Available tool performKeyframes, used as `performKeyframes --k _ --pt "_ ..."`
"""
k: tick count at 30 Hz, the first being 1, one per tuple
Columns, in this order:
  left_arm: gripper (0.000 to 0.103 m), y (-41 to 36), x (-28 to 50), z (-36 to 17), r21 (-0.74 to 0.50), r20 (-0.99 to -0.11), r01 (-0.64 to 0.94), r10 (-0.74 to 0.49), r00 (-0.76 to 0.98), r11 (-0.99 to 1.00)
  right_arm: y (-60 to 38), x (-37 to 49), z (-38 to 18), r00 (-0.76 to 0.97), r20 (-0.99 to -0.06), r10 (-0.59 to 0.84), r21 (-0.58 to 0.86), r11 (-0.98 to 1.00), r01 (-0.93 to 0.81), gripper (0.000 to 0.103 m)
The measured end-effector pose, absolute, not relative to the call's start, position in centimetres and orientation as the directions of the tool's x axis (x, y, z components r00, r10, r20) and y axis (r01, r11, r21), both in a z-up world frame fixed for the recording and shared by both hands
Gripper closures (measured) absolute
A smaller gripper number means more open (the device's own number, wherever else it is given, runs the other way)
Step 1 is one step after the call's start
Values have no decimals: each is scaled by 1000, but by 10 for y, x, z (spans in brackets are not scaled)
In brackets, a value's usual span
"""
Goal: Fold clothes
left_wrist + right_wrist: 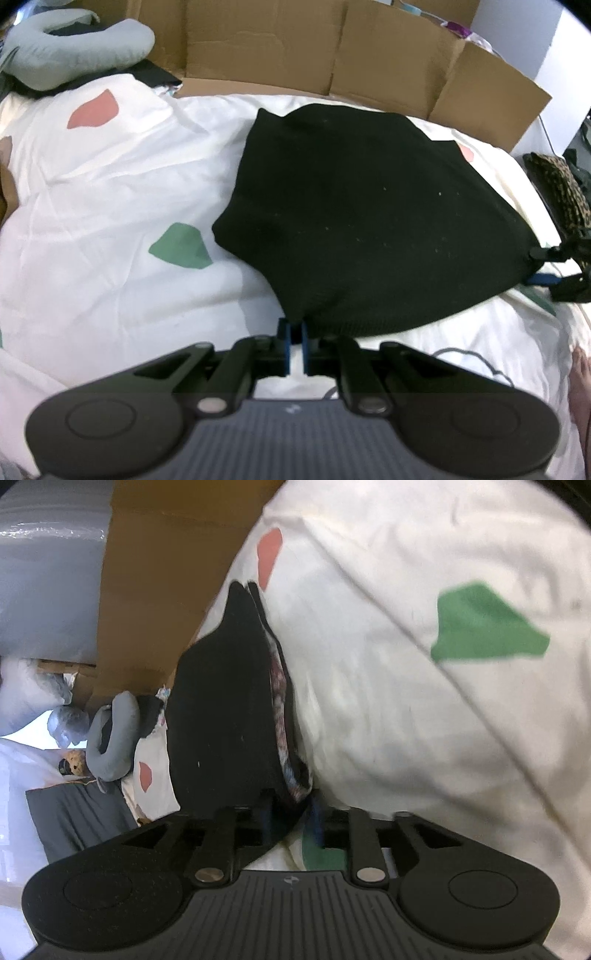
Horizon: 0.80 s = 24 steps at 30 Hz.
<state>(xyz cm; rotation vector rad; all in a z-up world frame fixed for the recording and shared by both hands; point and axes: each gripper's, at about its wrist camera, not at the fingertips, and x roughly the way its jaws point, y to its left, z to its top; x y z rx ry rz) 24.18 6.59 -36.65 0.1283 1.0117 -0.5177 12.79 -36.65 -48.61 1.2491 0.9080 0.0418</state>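
I hold the left gripper [294, 334] clenched on the near hem of the black garment [369, 218], spread on the white duvet [110, 206]. My right gripper [291, 823] straddles its right corner; I cannot tell whether it grasps.

**A bed with a patterned cover, cardboard behind it**

The bed is covered by a white duvet [110, 192] with pink and green patches. Behind it stands a line of brown cardboard sheets [332, 48], opened flat like a wall. A grey curved pillow [74, 48] lies at the far left corner of the bed. At the right edge is a leopard-print cloth [557, 188]. A pale wall [517, 33] shows behind the cardboard, in soft daylight.
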Motion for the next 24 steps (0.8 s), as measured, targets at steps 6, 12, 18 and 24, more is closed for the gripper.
performKeyframes --k 6,12,18,24 --pt "97 65 241 -367 -132 -836 472 -354 420 872 -352 138 -494 659 -535 529 844 361 396 57" --pt "97 67 242 -369 -154 -834 452 -361 416 878 -355 140 -496 676 -533 509 845 363 393 67" --pt "97 70 242 -368 -187 -834 447 -382 398 875 -360 138 -494 704 -526 476 848 356 393 94" --pt "97 67 230 -361 -229 -826 438 -412 384 869 -366 141 -469 722 -519 457 844 409 348 96"
